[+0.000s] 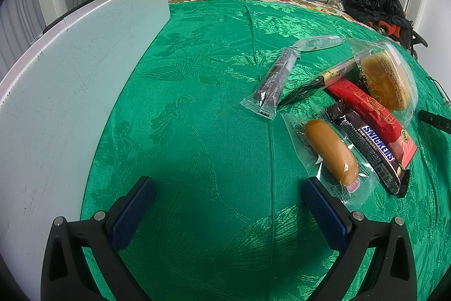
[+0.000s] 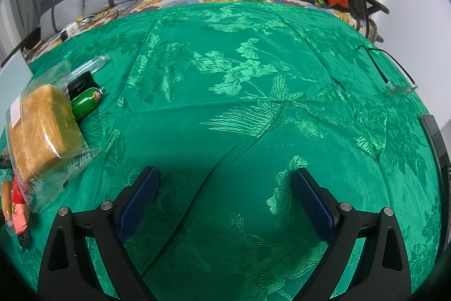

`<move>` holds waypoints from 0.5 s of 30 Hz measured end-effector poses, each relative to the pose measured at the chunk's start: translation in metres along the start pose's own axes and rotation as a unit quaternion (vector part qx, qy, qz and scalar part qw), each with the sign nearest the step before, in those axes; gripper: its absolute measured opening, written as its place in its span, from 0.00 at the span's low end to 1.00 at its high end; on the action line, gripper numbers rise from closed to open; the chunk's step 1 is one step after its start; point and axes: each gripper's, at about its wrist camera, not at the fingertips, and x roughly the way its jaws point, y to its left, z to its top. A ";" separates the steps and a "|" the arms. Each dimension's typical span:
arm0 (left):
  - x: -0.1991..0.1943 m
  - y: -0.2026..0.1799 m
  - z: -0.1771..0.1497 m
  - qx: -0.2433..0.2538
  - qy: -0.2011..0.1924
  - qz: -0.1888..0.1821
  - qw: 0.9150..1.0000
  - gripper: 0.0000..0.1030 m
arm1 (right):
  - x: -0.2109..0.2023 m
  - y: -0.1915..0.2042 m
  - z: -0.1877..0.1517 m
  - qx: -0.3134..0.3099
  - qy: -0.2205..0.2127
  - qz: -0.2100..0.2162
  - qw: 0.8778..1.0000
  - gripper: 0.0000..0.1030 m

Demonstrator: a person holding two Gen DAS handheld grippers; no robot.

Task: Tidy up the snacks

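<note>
At two o'clock of the wide-open, empty left gripper (image 1: 228,202), wrapped snacks (image 1: 352,114) lie unsorted; right gripper (image 2: 225,193) equally wide. Next: reach the nearest sausage (image 1: 332,153).

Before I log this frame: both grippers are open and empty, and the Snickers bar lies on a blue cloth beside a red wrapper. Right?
Nearly. The cloth is green, not blue, as the left wrist view shows. The rest holds: the left gripper and right gripper are open and empty, and the Snickers bar lies beside the red wrapper.

Green brocade cloth (image 1: 197,103) carries packaged snacks (image 1: 352,109) at 2 o'clock and a white board (image 1: 70,75) at 9 o'clock.
</note>
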 end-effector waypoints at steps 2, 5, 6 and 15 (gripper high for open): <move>0.000 0.000 0.000 0.000 0.000 0.000 1.000 1.00 | 0.001 0.000 0.001 0.000 0.000 0.000 1.000 0.95; 0.000 0.000 0.000 0.000 0.000 0.000 1.000 1.00 | 0.001 0.000 0.001 0.000 0.000 0.000 1.000 0.95; 0.000 0.000 0.000 0.000 0.000 0.000 1.000 1.00 | 0.001 0.000 0.001 0.000 0.000 0.000 1.000 0.95; 0.000 0.000 0.000 0.000 0.000 0.000 1.000 1.00 | 0.001 0.000 0.001 0.000 0.000 0.000 1.000 0.95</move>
